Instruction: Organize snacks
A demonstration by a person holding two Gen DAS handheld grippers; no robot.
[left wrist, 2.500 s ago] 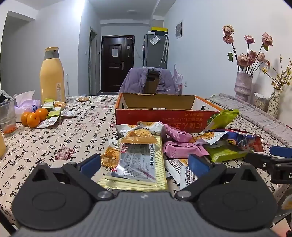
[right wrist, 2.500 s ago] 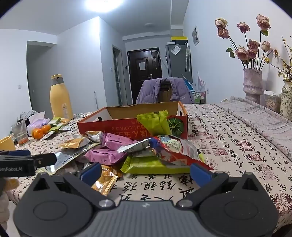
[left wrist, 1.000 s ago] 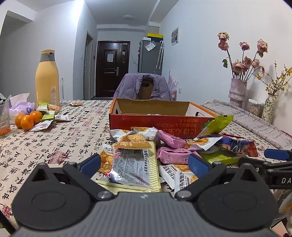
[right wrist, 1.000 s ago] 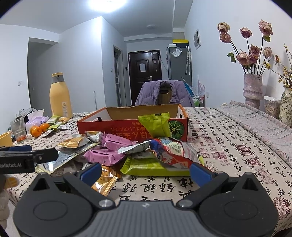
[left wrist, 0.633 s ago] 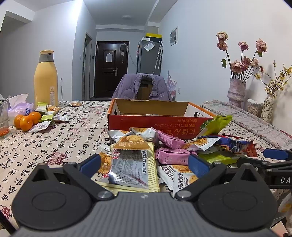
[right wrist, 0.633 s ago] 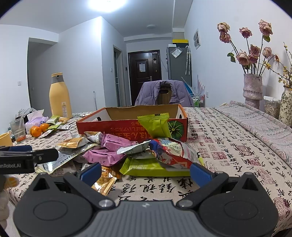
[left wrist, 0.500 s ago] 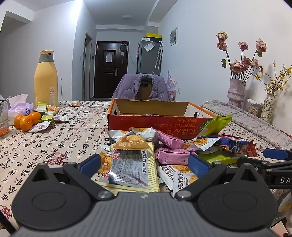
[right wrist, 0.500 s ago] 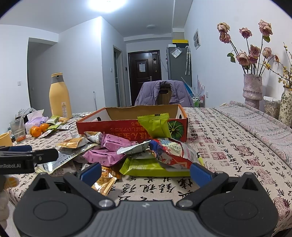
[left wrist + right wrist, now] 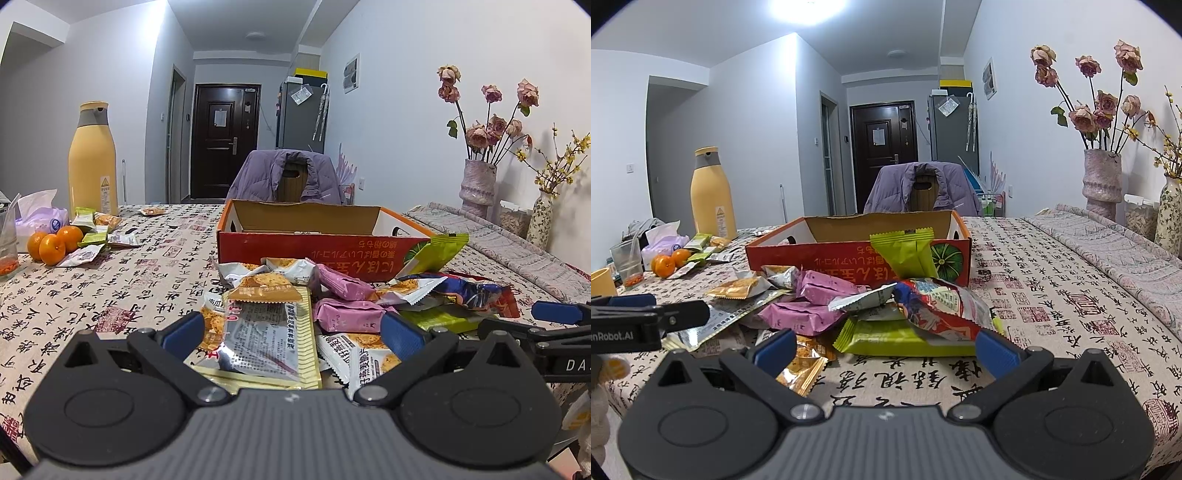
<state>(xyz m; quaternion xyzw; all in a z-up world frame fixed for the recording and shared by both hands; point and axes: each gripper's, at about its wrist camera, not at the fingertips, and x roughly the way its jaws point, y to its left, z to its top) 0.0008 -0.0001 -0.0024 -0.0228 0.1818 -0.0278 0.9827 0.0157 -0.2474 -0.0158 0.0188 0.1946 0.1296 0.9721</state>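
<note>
A pile of snack packets lies on the patterned tablecloth in front of an open red cardboard box [image 9: 317, 254], also seen in the right wrist view [image 9: 827, 254]. My left gripper [image 9: 291, 330] is open and empty just short of a long silver-and-yellow packet [image 9: 266, 336]. Pink packets [image 9: 351, 314] lie to its right. My right gripper [image 9: 884, 349] is open and empty, close to a flat green packet [image 9: 905, 341] under a red-and-blue bag [image 9: 942, 308]. A green packet [image 9: 905, 254] leans on the box front.
A tall yellow bottle [image 9: 92, 162], oranges [image 9: 55, 240], tissues and more small packets sit at the far left. Vases of dried flowers [image 9: 1102, 184] stand at the right on a folded cloth. A chair with a purple jacket [image 9: 288, 177] is behind the box.
Both grippers have stayed open and almost still over the last second. Since 2.5 s ago the left view has levelled and shifted slightly.
</note>
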